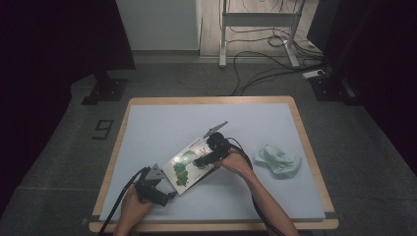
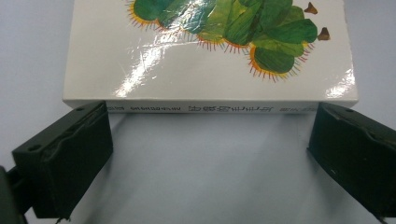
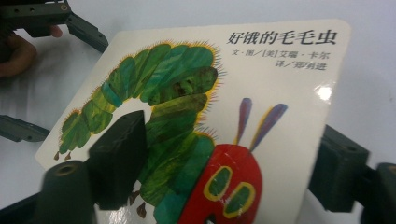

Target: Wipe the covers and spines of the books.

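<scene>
- Stood on a grey floor with black cables (image 1: 255, 69) and a metal frame (image 1: 258, 22) behind: a wood-edged table (image 1: 300, 123) under a pale blue mat (image 1: 162, 123), dark curtains either side.
- Lay near the mat's middle, toward the near edge: a caterpillar picture book (image 1: 186, 164), long axis diagonal, from near-left to far-right.
- Rested well apart to the right of it: a crumpled pale green cloth (image 1: 278, 161).
- Held the right gripper (image 1: 206, 160) over the book's far-right end, jaws set wide, one over the cover and one off the book's edge; clamped or not, could not tell.
- Held the left gripper (image 1: 164, 195) at the near-left, jaws wide apart and gripping nothing, just short of the book's spine.
- Showed, in the right gripper view, the caterpillar's red face (image 3: 224, 186) nearest the camera, printed title at the far corner, and the person's left hand (image 3: 16, 51) beyond.
- Showed, in the left gripper view, the spine lettering (image 2: 210, 108) and the glossy cover above it.
</scene>
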The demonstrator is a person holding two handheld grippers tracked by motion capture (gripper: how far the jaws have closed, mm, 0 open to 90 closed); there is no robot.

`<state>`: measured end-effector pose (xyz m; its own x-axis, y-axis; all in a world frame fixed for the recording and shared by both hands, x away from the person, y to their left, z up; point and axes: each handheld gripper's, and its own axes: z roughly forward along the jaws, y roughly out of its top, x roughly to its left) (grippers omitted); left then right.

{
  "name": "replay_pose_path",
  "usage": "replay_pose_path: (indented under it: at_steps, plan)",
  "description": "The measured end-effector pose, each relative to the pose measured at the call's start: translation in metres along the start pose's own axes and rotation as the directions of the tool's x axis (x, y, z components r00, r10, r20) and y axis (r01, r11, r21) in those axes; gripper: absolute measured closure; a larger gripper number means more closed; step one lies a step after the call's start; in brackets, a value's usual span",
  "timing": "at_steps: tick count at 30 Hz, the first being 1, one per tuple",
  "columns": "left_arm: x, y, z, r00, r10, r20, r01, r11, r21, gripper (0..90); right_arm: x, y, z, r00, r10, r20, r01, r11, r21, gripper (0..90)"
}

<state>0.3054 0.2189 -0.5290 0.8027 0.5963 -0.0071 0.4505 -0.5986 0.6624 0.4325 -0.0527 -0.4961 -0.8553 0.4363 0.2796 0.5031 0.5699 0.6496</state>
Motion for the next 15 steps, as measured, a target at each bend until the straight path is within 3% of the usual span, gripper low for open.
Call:
replay_pose_path:
  at_steps: [4,9,15]
  plan:
    - [0.000,0.000,0.000,1.0000,0.000,0.000,0.000,1.0000,0.000,0.0,-0.003,0.002,-0.006,1.0000,0.001,-0.007,-0.001,1.000,0.000,33.0]
    - [0.000,0.000,0.000,1.0000,-0.001,0.002,0.001,1.0000,0.000,0.0,-0.006,-0.001,-0.009,0.9999,-0.011,-0.003,0.011,1.000,0.027,37.1]
    - [0.000,0.000,0.000,1.0000,-0.001,0.002,0.001,1.0000,0.000,0.0,-0.009,-0.007,-0.014,0.9995,-0.026,-0.018,0.027,0.999,0.017,43.5]
